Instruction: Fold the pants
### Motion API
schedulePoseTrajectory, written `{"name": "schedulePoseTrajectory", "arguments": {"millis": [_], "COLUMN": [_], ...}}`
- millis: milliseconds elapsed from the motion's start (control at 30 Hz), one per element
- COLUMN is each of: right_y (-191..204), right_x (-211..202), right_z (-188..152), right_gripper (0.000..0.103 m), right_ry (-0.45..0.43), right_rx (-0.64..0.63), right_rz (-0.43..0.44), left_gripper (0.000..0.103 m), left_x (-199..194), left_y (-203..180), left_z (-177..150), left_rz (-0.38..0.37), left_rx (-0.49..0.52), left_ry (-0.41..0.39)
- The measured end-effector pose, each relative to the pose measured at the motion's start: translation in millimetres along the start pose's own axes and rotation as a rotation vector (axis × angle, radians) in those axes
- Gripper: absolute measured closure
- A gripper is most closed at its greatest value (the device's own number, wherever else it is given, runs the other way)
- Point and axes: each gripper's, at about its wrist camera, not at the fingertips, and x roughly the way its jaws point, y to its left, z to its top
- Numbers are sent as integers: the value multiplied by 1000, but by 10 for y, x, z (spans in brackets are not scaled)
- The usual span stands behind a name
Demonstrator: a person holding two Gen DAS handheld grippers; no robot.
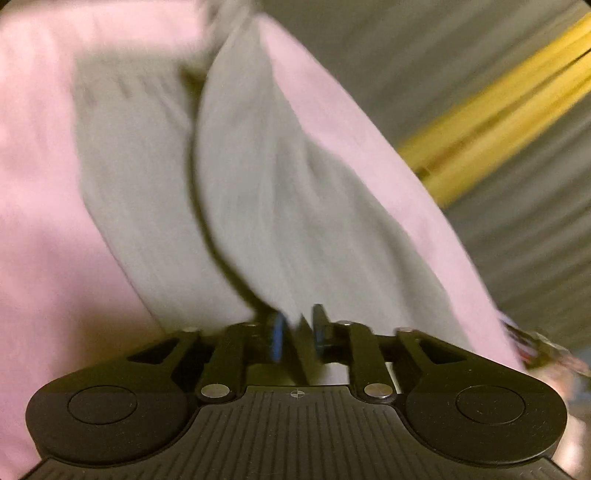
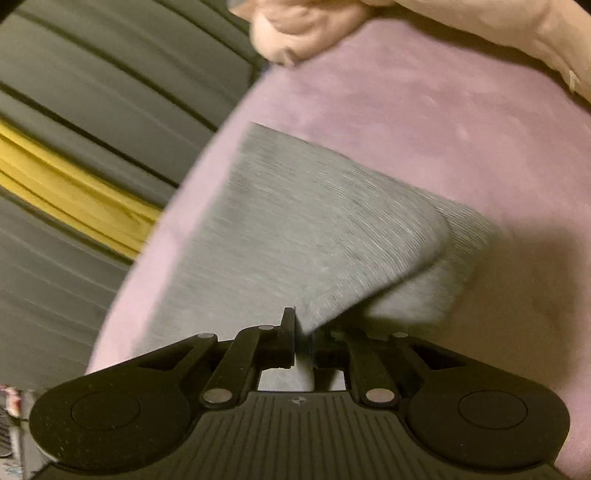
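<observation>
Left gripper (image 1: 298,334) is clamped on a corner of the grey pants (image 1: 258,206), the cloth pinched between its two black fingers (image 1: 320,325), one of which shows a blue pad. From that pinch the fabric spreads up the left wrist view toward 11 o'clock, its long axis running from the grip at 6 o'clock to the far end near the top edge. A dark crease splits it lengthwise into two bands lying side by side. The pants lie on a pink bed cover (image 1: 40,221), which shows on both sides of the grey cloth. At 2 o'clock a yellow strip (image 1: 498,122) crosses a grey ribbed surface (image 1: 424,55); both are blurred.

Right gripper (image 2: 303,334) is likewise closed on the pants (image 2: 295,236), a thin fold of grey knit caught between its fingers (image 2: 288,332). In the right wrist view the cloth fans out from the pinch toward 12 o'clock, with a straight far edge slanting from 11 down to 2 o'clock. One layer curls over another at 3 o'clock, where a rounded fold sits on the lower layer. The same pink cover (image 2: 424,110) lies beneath. Paler pink bedding (image 2: 314,26) is bunched at 12 o'clock.
</observation>
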Motion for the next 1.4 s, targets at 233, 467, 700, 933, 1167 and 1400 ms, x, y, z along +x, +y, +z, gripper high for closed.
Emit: {"name": "schedulePoseTrajectory", "arguments": {"millis": [233, 467, 700, 933, 1167, 1400], "right_y": [-47, 320, 254, -69, -63, -51], "right_x": [191, -68, -250, 70, 158, 158], "right_z": [91, 259, 147, 125, 106, 100], "right_gripper": [70, 98, 98, 96, 95, 92], "right_ry": [-19, -125, -209, -108, -89, -93], "right_rx": [92, 6, -179, -11, 2, 13], "right_rz": [85, 184, 70, -43, -50, -20], "left_gripper": [23, 102, 102, 36, 26, 92], "left_x": [490, -181, -702, -487, -116, -56], "left_y": [51, 194, 488, 581, 637, 704], "left_z": [493, 789, 548, 463, 600, 749], "left_rz": [190, 72, 164, 113, 165, 170], "left_rx": [3, -88, -3, -36, -144, -232], "left_ry": [-83, -157, -192, -141, -103, -102]}}
